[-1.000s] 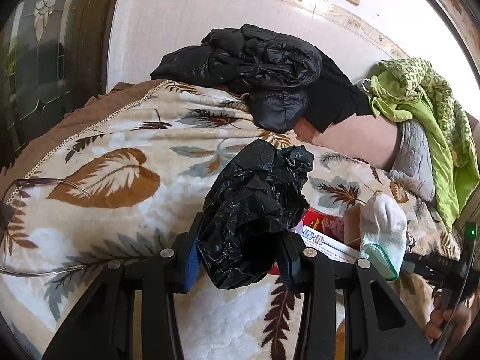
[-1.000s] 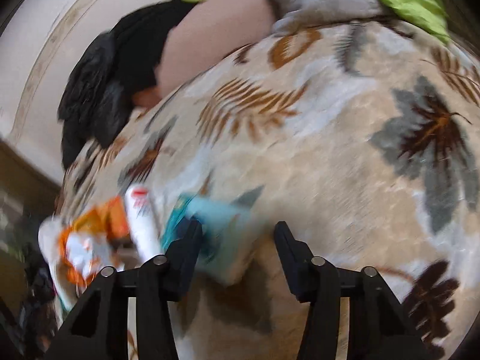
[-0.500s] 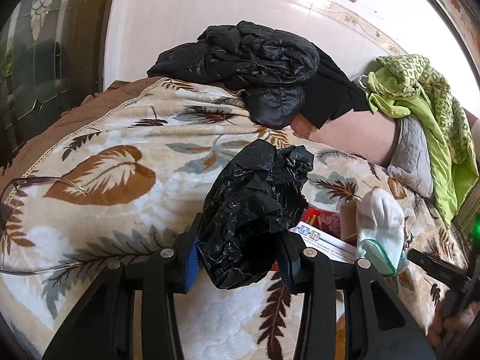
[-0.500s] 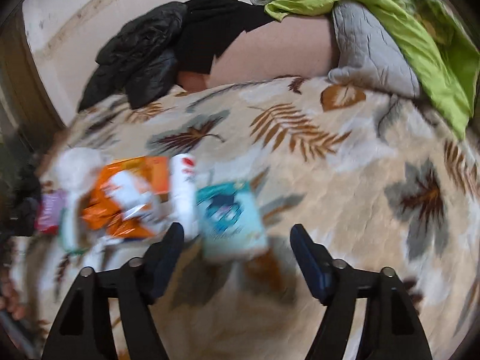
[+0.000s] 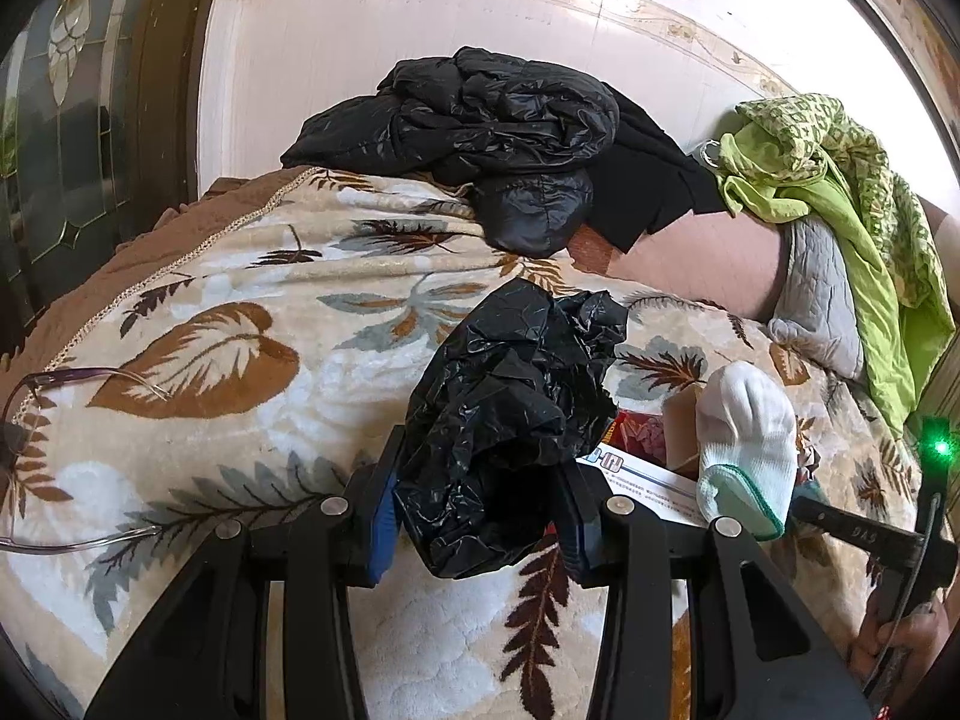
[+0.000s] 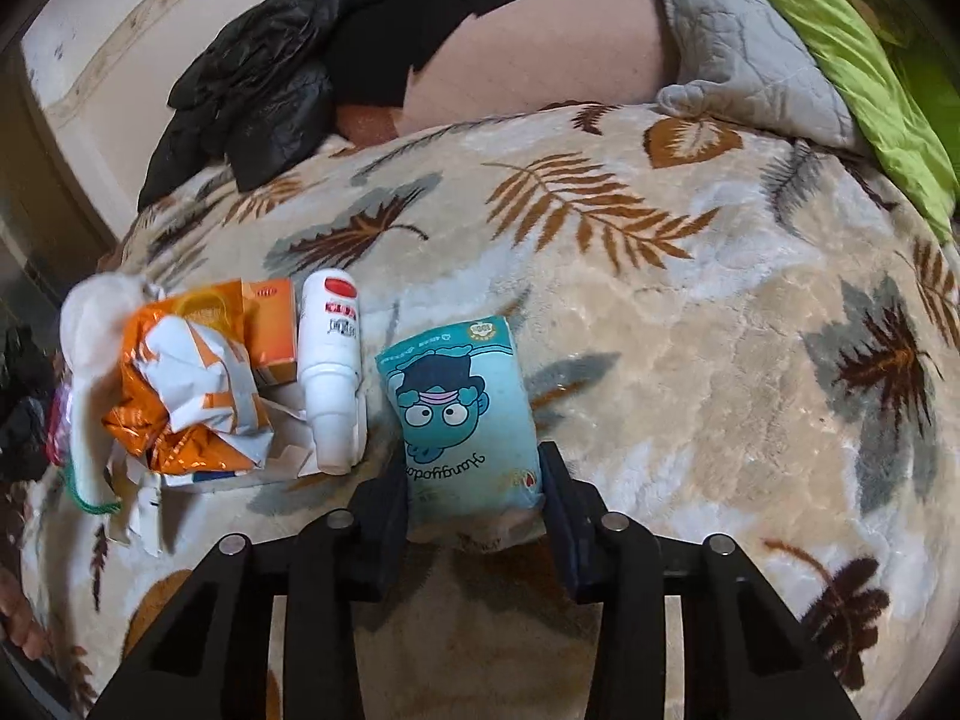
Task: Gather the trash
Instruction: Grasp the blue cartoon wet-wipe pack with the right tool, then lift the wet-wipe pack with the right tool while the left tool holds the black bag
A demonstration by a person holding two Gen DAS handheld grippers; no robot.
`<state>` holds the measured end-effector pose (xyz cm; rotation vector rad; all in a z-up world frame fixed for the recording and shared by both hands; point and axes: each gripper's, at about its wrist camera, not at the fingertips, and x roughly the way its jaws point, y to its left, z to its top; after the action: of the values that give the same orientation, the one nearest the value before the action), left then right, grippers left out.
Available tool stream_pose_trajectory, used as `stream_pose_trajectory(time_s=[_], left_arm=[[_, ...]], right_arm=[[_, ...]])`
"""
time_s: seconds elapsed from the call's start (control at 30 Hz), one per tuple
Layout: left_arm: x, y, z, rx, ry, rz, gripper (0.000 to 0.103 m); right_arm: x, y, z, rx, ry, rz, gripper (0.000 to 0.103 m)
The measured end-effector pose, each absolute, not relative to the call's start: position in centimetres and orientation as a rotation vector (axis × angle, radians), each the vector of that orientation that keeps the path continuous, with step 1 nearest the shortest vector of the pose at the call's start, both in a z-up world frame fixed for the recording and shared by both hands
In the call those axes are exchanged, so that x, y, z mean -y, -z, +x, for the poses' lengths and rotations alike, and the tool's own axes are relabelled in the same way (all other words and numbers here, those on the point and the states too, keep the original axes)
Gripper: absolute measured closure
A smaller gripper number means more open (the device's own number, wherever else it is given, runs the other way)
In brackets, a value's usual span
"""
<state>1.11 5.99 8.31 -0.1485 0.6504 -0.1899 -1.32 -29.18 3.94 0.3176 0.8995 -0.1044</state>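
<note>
Packet (image 6: 465, 414) of tissues is lying on the blanket (image 6: 690, 360), long axis running straight away between the right gripper (image 6: 474, 495) jaws just closing on its near end, while the left gripper (image 5: 480, 510) is pinching the black bag (image 5: 510, 420).

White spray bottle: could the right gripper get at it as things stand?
Probably not yet: the right gripper is shut on the blue packet. The white spray bottle lies uncovered beside it.
</note>
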Motion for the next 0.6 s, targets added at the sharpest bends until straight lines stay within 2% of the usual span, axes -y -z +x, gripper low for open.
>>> stream_pose_trajectory(time_s=[0.6], left_arm=[[-5.2, -9.2, -2.1, -0.615, 0.212, -0.138, 0.062]], right_arm=[[27.2, -9.7, -6.6, -0.696, 0.183, 0.216, 0.062]])
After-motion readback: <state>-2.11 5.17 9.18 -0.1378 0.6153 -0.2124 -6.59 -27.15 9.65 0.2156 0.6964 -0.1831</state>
